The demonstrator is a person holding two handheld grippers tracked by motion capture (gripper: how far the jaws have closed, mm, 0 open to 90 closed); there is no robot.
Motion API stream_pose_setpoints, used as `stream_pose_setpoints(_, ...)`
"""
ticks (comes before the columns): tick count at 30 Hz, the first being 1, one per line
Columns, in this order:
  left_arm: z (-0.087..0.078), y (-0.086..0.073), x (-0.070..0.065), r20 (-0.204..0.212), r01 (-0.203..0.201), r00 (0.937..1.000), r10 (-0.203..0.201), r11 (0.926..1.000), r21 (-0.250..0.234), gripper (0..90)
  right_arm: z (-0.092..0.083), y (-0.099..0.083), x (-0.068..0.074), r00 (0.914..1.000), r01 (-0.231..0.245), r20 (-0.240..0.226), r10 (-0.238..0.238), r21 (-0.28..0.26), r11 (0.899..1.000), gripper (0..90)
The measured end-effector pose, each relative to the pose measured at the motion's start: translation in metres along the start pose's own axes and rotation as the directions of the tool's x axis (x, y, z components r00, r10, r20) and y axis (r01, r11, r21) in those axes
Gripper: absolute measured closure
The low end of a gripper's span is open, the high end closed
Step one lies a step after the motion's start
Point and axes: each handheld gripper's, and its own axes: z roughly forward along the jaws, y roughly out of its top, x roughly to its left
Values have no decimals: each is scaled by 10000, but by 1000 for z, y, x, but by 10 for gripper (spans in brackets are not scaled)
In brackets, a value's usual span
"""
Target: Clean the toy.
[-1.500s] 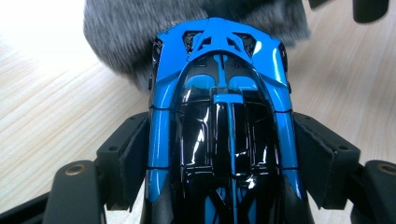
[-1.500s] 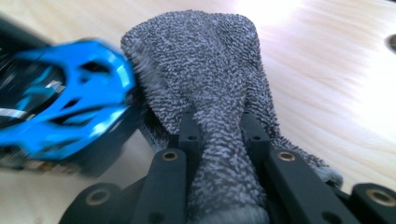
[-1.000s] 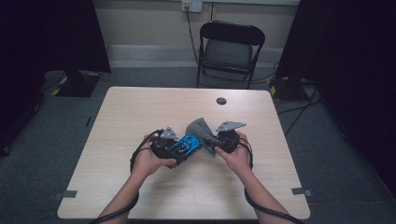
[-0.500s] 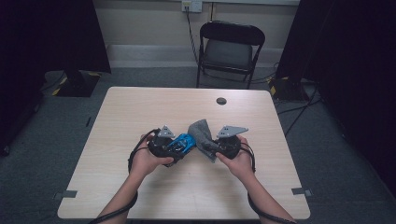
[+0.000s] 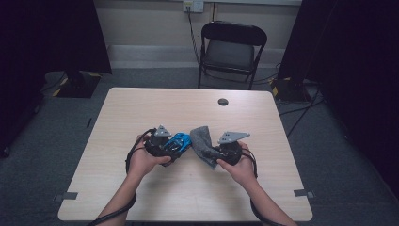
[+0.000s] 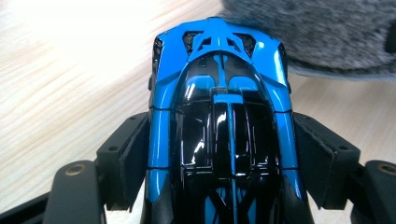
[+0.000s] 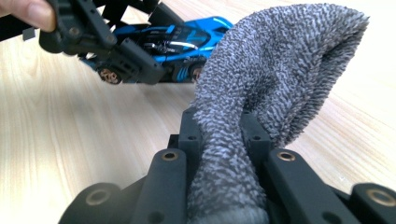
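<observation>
High view: left tool (image 5: 175,147) clamps blue toy car (image 5: 180,141); right tool (image 5: 211,153) pinches grey cloth (image 5: 201,140), touching car.

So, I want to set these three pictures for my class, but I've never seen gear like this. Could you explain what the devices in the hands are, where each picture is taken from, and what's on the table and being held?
There is no robot here. A person sits at a wooden table and holds a hand-operated gripper, a tool with two black jaws, in each hand. The wide picture comes from a fixed camera above, looking down. The other two come from small cameras riding on each gripper, looking along its jaws.

The left gripper is clamped on the sides of a blue toy car. The right gripper is shut on a grey towelling cloth, bunched up right beside the car. A small dark round thing shows on the table's far side; a folding chair stands behind.
</observation>
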Motion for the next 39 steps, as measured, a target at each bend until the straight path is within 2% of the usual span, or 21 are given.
stream_pose_setpoints(10,-10,0,8,-195,298,9993,-304,9991,-289,261,-18,-5,-5,9994,-335,67,336,-61,9994,754)
stream_pose_setpoints(14,-12,2,8,-164,289,9994,-295,9989,-377,260,-30,-6,-15,9970,-584,505,592,-184,9981,753)
stream_pose_setpoints(17,-13,3,5,-76,261,9996,-265,9987,-439,260,-37,-4,-26,9903,-943,987,974,-360,9949,754)
stream_pose_setpoints(20,-12,6,1,3,81,10000,-81,9989,-454,260,-40,0,-36,9846,-1159,1252,1219,-537,9918,753)
stream_pose_setpoints(25,-11,11,-9,220,-199,9995,209,9988,-439,260,-34,10,-48,9783,-1378,1469,1463,-670,9882,753)
stream_pose_setpoints(27,-11,13,-14,289,-356,9989,368,9985,-425,260,-29,15,-51,9773,-1325,1585,1405,-604,9893,753)
stream_pose_setpoints(30,-10,15,-20,494,-438,9977,460,9981,-442,261,-21,22,-55,9781,-1352,1515,1427,-584,9891,753)
stream_pose_setpoints(34,-8,18,-26,673,-569,9959,600,9972,-476,260,-8,31,-51,9847,-980,1427,999,-204,9950,753)
stream_pose_setpoints(36,-7,18,-28,749,-639,9949,670,9970,-432,260,-2,33,-49,9871,-938,1285,953,-177,9954,753)
stream_pose_setpoints(39,-5,18,-28,850,-595,9944,629,9974,-417,260,4,35,-46,9924,-847,879,860,-179,9962,752)
